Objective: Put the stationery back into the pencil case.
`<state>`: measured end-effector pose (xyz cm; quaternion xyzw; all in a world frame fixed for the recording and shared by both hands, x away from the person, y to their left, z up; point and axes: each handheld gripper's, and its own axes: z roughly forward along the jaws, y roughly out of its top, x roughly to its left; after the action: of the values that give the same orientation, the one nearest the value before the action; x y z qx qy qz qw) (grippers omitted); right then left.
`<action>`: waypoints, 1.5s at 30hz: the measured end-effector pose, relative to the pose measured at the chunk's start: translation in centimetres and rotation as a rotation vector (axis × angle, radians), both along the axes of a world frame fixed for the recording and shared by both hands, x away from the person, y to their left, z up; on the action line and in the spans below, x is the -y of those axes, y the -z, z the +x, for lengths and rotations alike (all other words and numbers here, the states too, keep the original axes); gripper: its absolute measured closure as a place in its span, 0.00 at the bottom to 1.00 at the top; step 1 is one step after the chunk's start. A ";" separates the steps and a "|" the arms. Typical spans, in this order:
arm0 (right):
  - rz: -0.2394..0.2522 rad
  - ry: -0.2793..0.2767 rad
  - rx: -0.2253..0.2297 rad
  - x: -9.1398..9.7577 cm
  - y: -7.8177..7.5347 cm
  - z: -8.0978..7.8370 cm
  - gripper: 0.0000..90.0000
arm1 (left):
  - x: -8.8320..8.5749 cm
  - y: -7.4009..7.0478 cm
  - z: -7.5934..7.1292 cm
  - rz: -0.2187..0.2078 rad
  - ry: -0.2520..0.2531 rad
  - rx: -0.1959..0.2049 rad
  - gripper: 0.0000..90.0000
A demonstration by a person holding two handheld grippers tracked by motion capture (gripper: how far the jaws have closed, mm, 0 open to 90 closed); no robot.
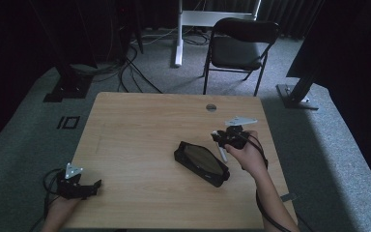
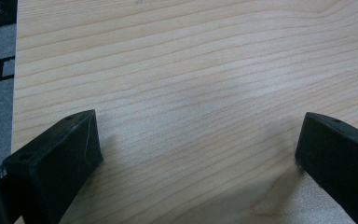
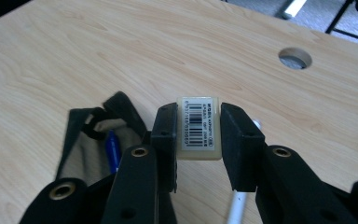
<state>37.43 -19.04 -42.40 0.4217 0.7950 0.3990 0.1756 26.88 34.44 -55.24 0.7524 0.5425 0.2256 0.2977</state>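
Observation:
My right gripper [image 3: 198, 142] is shut on a small white block with a barcode label [image 3: 198, 126], held between the two black pads just above the table. In the high view this gripper [image 1: 221, 138] hovers at the right end of an open black pencil case [image 1: 200, 163]. The case [image 3: 81, 140] lies left of the jaws with a blue pen [image 3: 113, 150] inside. A white pen [image 3: 237, 207] lies on the wood under the gripper. My left gripper [image 1: 95, 185] rests at the table's near left corner; its jaws [image 2: 200, 140] stand wide apart over bare wood.
The wooden table [image 1: 140, 125] has a round cable hole [image 1: 211, 107] near its far edge. A black folding chair [image 1: 239, 46] stands beyond the table, and cables and stand feet lie on the grey carpet to the far left.

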 end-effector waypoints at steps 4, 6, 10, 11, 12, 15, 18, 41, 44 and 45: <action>-0.004 -0.038 0.010 -0.4 -0.5 -0.5 0.76 | 0.0 0.0 0.0 0.000 0.000 0.000 0.00; -0.022 -0.053 0.034 -0.7 -0.7 -0.9 0.76 | 0.0 0.0 0.0 -0.001 -0.001 0.001 0.00; -0.028 -0.093 0.041 -1.2 -1.1 -1.3 0.76 | 0.0 0.0 0.0 -0.001 -0.002 0.001 0.00; -0.022 -0.101 0.043 -1.3 -1.2 -1.3 0.76 | 0.0 0.0 0.0 -0.001 -0.002 0.001 0.00; -0.015 -0.108 0.041 -1.4 -1.2 -1.4 0.76 | 0.0 0.0 0.0 -0.002 -0.002 0.001 0.00; -0.009 -0.130 0.047 -1.7 -1.3 -1.7 0.76 | 0.0 0.0 0.0 -0.002 -0.002 0.001 0.00; -0.008 -0.140 0.035 -2.0 -1.2 -1.7 0.76 | 0.0 0.0 0.0 -0.002 -0.002 0.001 0.00; -0.132 -0.342 -0.082 -4.2 0.5 -2.2 0.76 | 0.0 0.0 0.0 0.002 0.001 0.000 0.00; -0.156 -0.350 -0.092 -4.5 1.0 -2.0 0.76 | 0.0 0.0 0.0 0.001 0.000 0.000 0.00; -0.156 -0.350 -0.092 -4.5 1.0 -2.0 0.76 | 0.0 0.0 0.0 0.001 0.000 0.000 0.00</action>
<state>35.43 -14.51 -43.43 0.2800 0.8919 0.3410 0.0989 26.89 34.45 -55.24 0.7527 0.5422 0.2259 0.2975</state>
